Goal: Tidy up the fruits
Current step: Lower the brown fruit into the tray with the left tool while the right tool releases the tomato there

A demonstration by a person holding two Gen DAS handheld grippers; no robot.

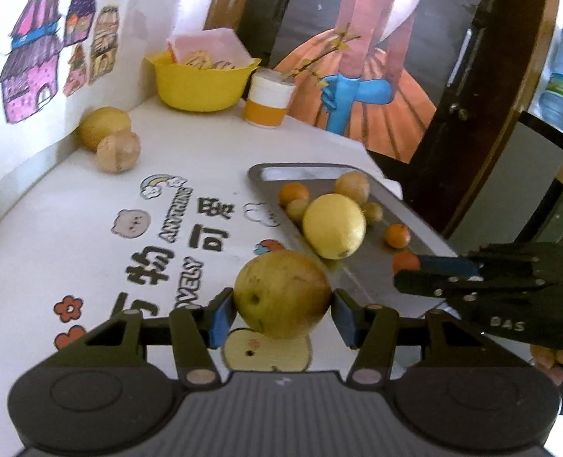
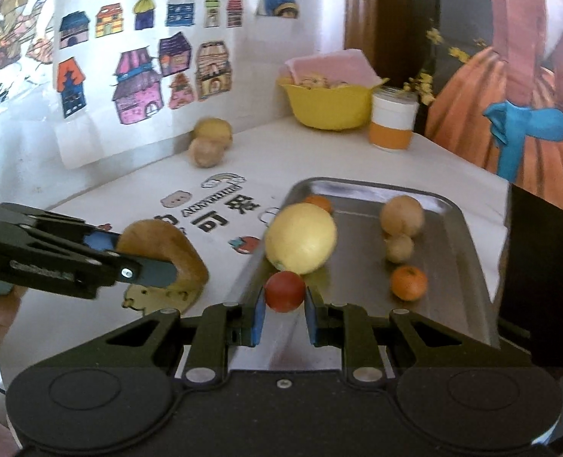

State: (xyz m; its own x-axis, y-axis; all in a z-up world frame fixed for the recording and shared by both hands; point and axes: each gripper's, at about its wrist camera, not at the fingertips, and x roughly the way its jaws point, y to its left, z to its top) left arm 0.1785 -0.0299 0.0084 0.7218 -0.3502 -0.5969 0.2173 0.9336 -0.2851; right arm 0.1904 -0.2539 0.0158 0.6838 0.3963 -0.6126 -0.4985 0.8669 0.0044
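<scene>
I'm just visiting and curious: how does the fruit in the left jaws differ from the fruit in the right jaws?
The yellow-brown apple in the left gripper is large, so those jaws stand wide apart; the small red fruit in the right gripper needs only a narrow gap. The apple is over the printed tablecloth; the red fruit is at the near edge of the metal tray. Both are round and clamped at their sides.

Two close, low wrist views toward the back wall, sharing the steel tray [image 1: 357,270] [image 2: 468,266].
</scene>
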